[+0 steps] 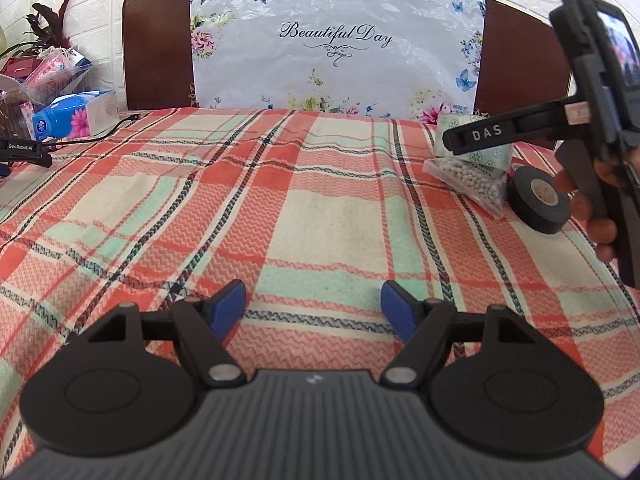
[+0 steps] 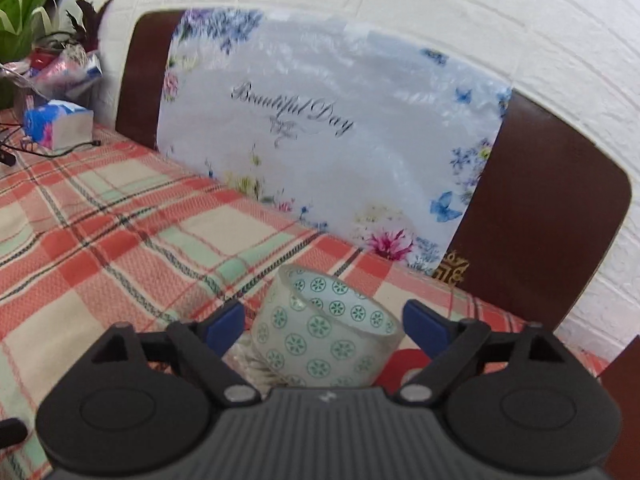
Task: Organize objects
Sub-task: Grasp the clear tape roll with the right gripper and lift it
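A clear tape roll [image 2: 328,336] printed with green flowers stands tilted on the plaid cloth [image 2: 120,240]. It lies between the fingers of my right gripper [image 2: 326,328], which is open, and both blue pads stand clear of it. In the left wrist view the same roll [image 1: 490,156] rests against a bag of pale beads [image 1: 472,180], with a black tape roll [image 1: 540,200] beside them. One right-gripper finger [image 1: 480,134] crosses in front of the roll. My left gripper [image 1: 312,304] is open over bare cloth with nothing between its pads.
A brown headboard [image 1: 156,48] covered by a floral plastic sheet [image 1: 332,48] closes off the far side. At the far left are a blue tissue pack [image 1: 72,114], a black cable [image 1: 100,134], a black device [image 1: 24,150] and wrapped gift items [image 1: 40,64].
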Motion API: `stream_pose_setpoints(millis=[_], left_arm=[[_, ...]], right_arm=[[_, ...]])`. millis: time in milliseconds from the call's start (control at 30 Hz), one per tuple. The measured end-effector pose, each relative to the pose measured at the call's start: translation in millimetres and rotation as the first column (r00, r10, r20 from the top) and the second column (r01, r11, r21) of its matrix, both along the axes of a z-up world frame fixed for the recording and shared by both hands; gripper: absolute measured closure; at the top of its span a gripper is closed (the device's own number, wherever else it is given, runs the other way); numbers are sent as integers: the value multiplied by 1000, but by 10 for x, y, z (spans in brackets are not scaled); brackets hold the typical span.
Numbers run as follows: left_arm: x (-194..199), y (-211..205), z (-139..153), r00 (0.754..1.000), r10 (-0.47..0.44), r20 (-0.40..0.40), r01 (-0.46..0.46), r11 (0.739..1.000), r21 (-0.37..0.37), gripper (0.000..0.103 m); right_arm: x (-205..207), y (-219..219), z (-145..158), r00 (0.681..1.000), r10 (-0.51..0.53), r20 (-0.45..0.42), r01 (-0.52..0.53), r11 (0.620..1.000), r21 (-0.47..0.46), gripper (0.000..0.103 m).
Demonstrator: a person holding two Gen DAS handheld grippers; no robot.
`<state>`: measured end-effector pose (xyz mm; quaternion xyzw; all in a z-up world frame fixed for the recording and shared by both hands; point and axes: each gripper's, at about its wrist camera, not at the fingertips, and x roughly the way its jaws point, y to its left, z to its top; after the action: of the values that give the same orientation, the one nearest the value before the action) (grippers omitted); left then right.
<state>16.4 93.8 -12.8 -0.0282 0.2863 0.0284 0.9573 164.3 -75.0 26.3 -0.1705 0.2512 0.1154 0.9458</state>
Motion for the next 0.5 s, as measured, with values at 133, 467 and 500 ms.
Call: stream_pose_setpoints(millis=[133, 467, 500], left_arm=[[8, 13, 2, 1000, -7, 1, 7, 1000, -6, 26], [10, 1, 3, 1000, -9, 0, 9, 1000, -15, 23], [9, 4, 6, 1000, -9, 0, 9, 1000, -19, 23]], right_arm=[[108, -204, -75, 996, -70, -60, 78, 986, 150, 0], [-581, -387, 154, 997, 63, -33, -52, 960, 277, 11], [-789, -452, 184, 996, 84, -14, -78, 961, 264, 11]])
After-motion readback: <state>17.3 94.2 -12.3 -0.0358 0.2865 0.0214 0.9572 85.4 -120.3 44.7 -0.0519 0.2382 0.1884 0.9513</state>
